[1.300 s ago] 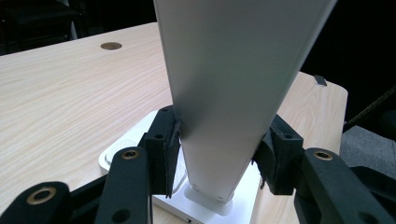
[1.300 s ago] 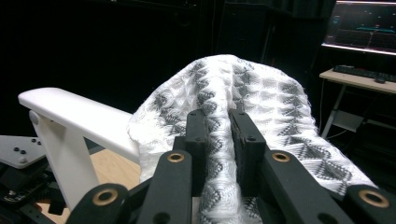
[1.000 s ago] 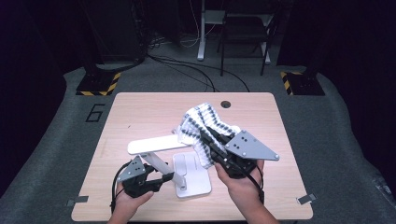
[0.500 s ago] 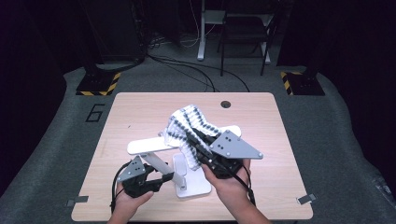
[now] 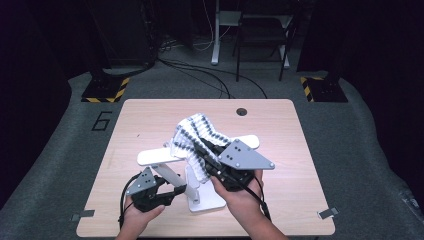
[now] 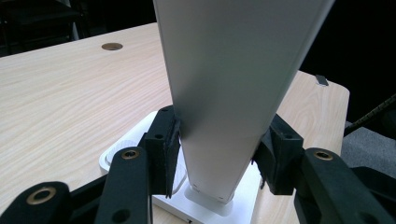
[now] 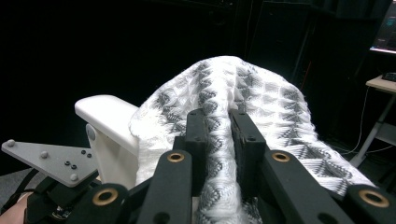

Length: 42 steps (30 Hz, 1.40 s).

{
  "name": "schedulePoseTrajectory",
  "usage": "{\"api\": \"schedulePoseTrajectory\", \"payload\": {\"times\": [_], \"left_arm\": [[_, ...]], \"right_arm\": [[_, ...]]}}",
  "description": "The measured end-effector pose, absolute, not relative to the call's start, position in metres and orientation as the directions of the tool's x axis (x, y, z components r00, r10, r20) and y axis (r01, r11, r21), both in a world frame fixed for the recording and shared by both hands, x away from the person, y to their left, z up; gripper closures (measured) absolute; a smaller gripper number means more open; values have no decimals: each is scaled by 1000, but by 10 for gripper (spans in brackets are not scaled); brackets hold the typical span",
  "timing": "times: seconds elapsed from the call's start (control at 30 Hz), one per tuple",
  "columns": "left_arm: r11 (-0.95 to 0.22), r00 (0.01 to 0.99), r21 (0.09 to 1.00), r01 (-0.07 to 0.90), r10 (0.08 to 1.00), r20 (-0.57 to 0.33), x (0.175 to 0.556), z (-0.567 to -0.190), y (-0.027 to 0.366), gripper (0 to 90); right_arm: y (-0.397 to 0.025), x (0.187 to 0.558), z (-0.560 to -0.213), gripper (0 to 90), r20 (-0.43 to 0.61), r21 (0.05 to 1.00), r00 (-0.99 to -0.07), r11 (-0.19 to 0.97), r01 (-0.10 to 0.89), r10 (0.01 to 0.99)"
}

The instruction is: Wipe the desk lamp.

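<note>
Right gripper (image 7: 217, 128): jaws pinching one fold of the patterned cloth (image 7: 243, 88), held above the table (image 5: 280, 125).
Left gripper (image 6: 217, 151): jaws pressed against both sides of the white stand's upright post (image 6: 229, 84).
High view: one cloth (image 5: 192, 135) draped over the stand's horizontal bar (image 5: 150, 157); two hand-held grippers.
Left gripper view: the post's foot on its white base (image 6: 116, 156).
Right gripper view: the bar's rounded end (image 7: 102, 109) beside the cloth.
</note>
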<state>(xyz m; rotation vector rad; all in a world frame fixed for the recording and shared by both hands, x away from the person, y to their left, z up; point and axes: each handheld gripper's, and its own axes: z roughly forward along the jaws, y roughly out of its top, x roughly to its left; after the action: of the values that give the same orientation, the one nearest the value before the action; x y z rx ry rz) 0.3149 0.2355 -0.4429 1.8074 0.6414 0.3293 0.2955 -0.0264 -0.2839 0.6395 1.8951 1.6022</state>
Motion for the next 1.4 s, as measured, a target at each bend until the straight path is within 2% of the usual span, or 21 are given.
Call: {"api": "schedulePoseTrajectory", "payload": {"times": [0.57, 1.4], "left_arm": [[-218, 809, 940, 262, 580, -91, 314, -443, 235, 541], [-217, 798, 937, 272, 595, -94, 313, -442, 233, 541]], "right_arm": [[-64, 296, -283, 789, -76, 990, -673, 134, 35, 736], [5, 294, -284, 786, -121, 984, -740, 179, -2, 661]]}}
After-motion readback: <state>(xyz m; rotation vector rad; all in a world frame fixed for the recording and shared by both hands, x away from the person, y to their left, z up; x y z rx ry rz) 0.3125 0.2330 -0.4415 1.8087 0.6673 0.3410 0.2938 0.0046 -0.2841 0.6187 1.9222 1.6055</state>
